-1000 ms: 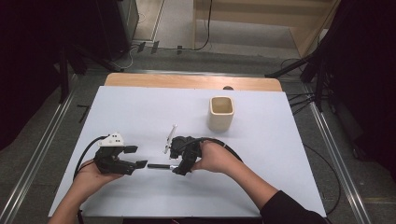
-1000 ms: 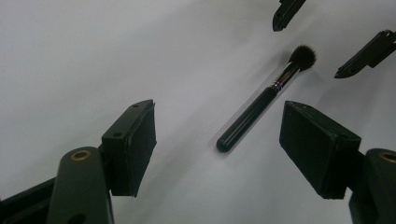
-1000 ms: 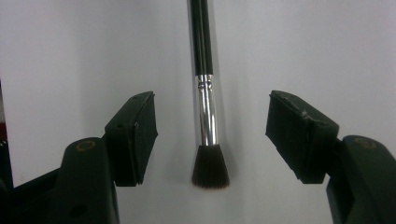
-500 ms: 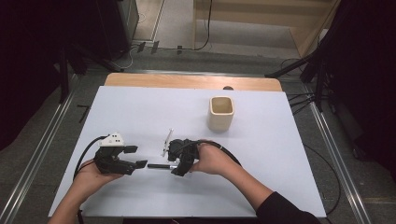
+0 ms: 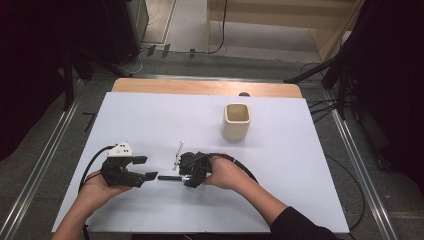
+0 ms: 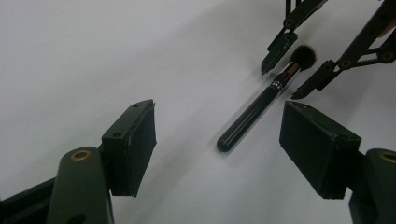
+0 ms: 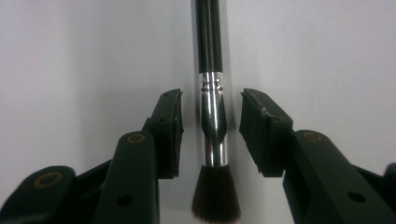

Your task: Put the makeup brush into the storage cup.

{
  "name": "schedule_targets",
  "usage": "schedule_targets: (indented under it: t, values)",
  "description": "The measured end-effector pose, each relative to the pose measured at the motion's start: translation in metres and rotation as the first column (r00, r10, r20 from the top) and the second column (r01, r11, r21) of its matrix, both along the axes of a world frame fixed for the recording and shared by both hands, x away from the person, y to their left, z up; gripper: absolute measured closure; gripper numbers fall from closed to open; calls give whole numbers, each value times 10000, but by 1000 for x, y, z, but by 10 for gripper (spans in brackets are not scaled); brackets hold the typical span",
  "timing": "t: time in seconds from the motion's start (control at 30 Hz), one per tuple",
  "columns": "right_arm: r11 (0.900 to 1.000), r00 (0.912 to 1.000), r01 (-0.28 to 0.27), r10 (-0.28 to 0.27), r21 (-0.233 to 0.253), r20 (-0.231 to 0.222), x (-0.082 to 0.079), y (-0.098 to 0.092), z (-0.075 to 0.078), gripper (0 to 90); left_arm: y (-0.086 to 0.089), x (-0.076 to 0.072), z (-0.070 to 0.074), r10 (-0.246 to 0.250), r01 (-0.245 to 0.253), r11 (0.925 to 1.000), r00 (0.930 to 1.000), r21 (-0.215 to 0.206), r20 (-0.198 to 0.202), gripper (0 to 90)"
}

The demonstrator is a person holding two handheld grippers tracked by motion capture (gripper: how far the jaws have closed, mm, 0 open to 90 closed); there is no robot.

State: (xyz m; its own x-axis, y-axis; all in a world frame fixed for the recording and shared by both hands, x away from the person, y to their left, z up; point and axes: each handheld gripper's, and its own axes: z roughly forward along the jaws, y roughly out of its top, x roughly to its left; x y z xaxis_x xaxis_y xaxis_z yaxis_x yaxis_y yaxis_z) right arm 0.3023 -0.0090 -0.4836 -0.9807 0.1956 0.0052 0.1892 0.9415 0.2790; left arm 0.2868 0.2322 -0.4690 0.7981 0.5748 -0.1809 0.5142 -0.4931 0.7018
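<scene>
A black-handled makeup brush [image 5: 170, 177] lay on the white table [image 5: 300, 165] near its front edge, between two hand-held grippers. The right gripper view showed the right gripper [image 7: 210, 133] open astride the brush's silver ferrule, not touching it. The left gripper [image 6: 219, 140] stood wide open, empty, near the handle's end. The high view added a beige cup [image 5: 236, 121] toward the back edge.

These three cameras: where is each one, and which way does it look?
High view: above the person's side, looking forward and down on the table; forearms and both hands show.
Left gripper view: rides the left tool, facing the brush handle end; own jaws show.
Right gripper view: rides the right tool, jaws astride the ferrule.
All share the brush.
</scene>
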Motion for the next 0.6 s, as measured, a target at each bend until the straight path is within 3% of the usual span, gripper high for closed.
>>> schedule_targets:
  t: [0.4, 0.6]
  values:
    - [9999, 10000, -31, 31, -101, 14, 0, 5, 0, 775, 0, 0, 0, -15, 15, 10000, 10000, 8, -8, 279]
    - [9996, 9999, -115, 112, -259, -120, 2, 7, 0, 791, -1, 0, -1, -55, 55, 10000, 10000, 9, -58, 279]
